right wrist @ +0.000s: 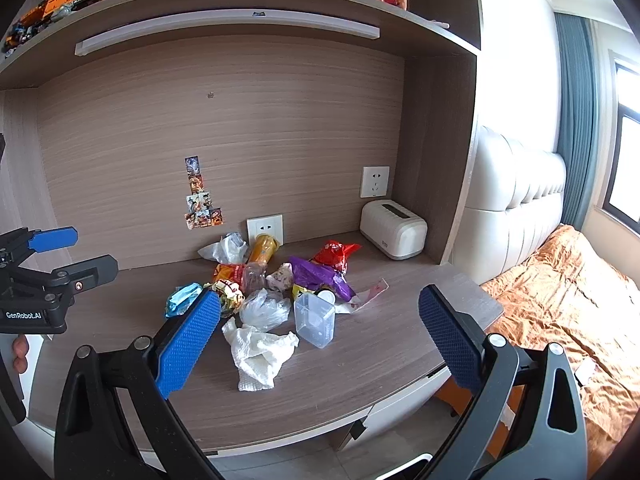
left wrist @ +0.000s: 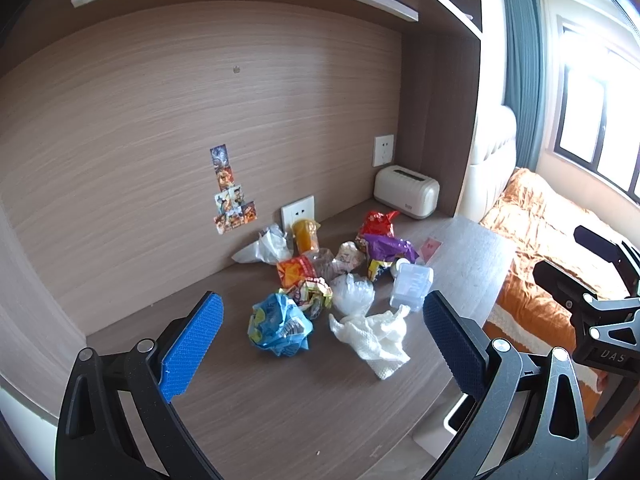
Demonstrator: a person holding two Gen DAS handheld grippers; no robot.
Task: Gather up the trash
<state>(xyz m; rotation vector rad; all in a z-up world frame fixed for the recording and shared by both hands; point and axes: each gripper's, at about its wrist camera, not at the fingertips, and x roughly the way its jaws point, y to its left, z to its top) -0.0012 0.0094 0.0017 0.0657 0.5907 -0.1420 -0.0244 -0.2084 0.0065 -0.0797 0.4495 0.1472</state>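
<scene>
While both tools hang back from the desk (right wrist: 360, 360) with nothing between their pads, the trash sits untouched in a loose heap near the back wall. The left tool (left wrist: 322, 344) has its jaws wide apart, framing the crumpled blue wrapper (left wrist: 279, 326) and the white paper towel (left wrist: 376, 340); the right tool (right wrist: 320, 332) is equally spread, with that same towel and a clear plastic container (right wrist: 314, 319) nearest it. Behind these lie thin clear bags, a purple wrapper (right wrist: 320, 274), a red packet (right wrist: 336, 254) and an orange cup (right wrist: 262, 248) on its side. The risks, as I judge them, come from how light and tangled everything is: a pinch on the towel may drag a neighbouring bag along, a slippery film may slide out of the pads, and a careless sweep could knock the container or wrappers off the front edge. The white toaster-like appliance (right wrist: 394, 228) stands well apart.
</scene>
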